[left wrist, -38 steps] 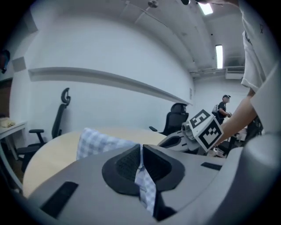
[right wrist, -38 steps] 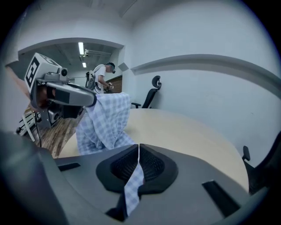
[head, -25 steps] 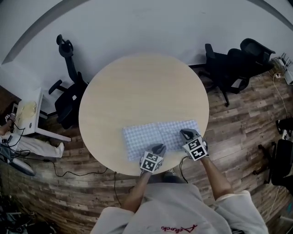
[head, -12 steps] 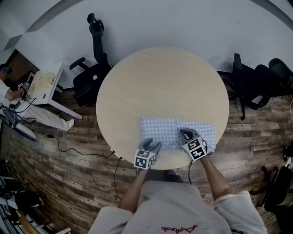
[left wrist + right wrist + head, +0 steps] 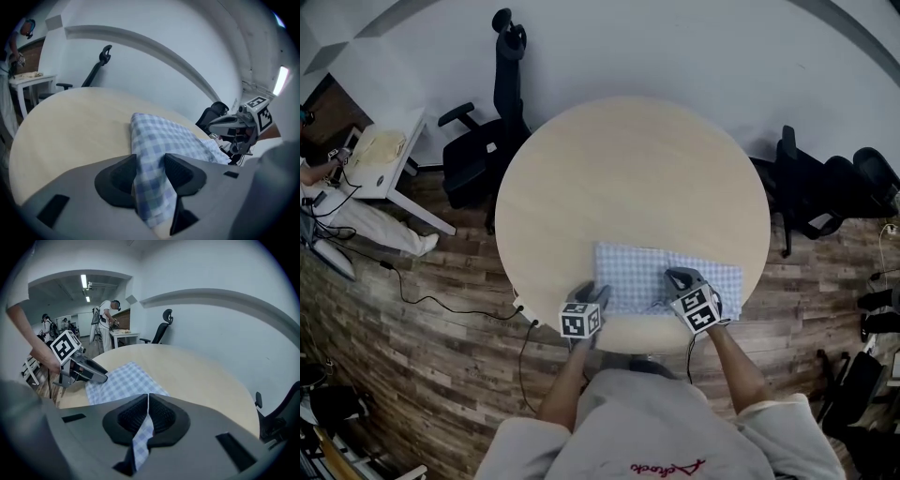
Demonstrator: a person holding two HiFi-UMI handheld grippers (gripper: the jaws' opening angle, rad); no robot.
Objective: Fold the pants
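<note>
L gripper (image 5: 594, 296) sits at near-L corner of checked pants (image 5: 649, 270). Jaws stand wide apart and have just been opening. Cloth edge lies loose betw. them, pads not pinching it.

Pants lie flat as one long strip along near edge of round table (image 5: 628, 169), close to the person.

R gripper (image 5: 680, 278) is on near edge twd R end, jaws closed tight on a pinch of the cloth.

Progress, my read: lengthwise fold looks done, legs stacked. End-to-end cross-fold prob. still left, not begun.

Vs 1 s ago: L gripper now out at L corner & open, not mid near edge & nearly closed as then. R gripper keeps same grip. Pants' outline looks unchanged.
</note>
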